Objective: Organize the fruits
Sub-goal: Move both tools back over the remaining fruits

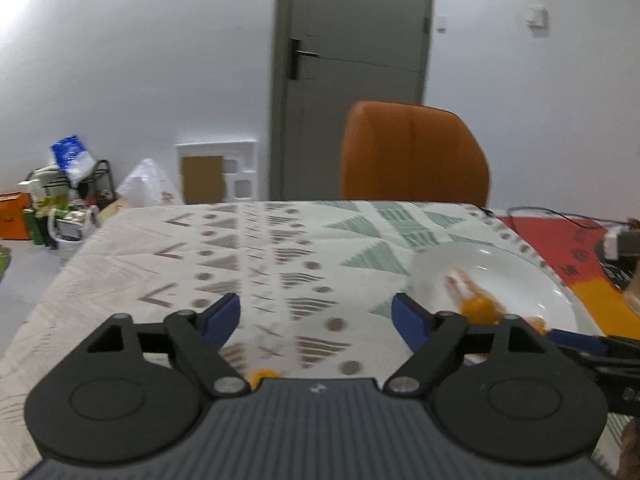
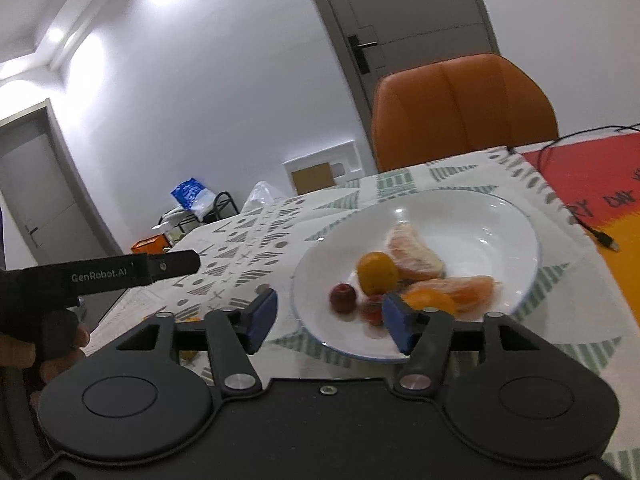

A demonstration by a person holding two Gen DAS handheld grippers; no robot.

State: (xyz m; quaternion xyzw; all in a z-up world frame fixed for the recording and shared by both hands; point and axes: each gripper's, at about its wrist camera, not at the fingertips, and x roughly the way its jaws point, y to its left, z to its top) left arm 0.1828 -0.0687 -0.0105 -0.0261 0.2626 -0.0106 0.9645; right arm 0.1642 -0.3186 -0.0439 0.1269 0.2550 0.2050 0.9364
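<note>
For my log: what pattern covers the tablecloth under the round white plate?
Grey and green striped triangles, dots and crosses on the pale tablecloth; left wrist view.

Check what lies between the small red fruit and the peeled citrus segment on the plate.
A small round orange fruit sits between the red fruit and the segment in the right wrist view.

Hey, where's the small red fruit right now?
In the right wrist view, the small red fruit sits in the white plate, at its near left edge, just left of the round orange fruit and ahead of the open right gripper.
</note>
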